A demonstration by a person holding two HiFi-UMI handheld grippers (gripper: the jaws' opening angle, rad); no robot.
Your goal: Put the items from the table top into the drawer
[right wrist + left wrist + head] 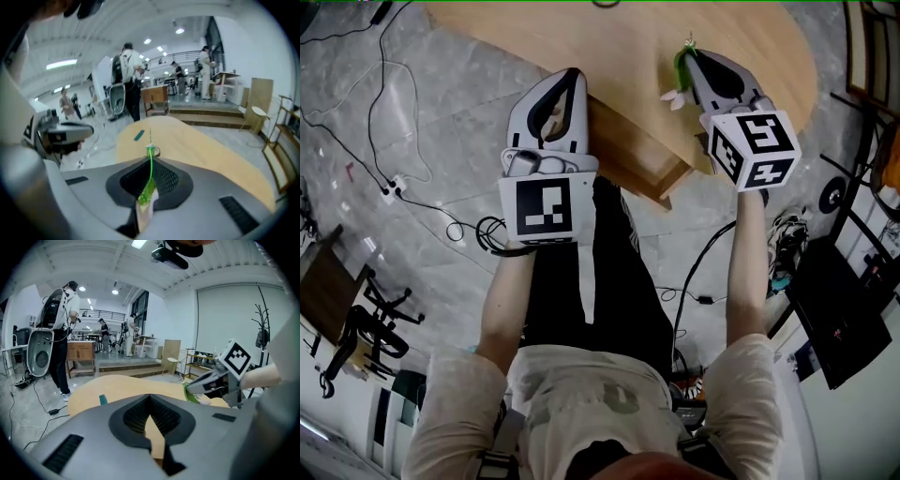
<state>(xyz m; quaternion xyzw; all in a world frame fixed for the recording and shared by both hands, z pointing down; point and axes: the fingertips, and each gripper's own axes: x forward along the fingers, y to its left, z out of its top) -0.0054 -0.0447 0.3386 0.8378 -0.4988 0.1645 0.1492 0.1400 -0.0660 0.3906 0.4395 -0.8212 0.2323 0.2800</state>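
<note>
While the right gripper (694, 61) pinches a thin green item (681, 73) over the wooden table (619, 47), left gripper (572, 77) jaws sit pressed together, empty.

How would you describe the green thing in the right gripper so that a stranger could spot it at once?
Start at the light wooden table; over its near edge is the right gripper. Pinched between its jaws is the thin green item, bright green, unlike the teal piece lying flat on the table.
</note>
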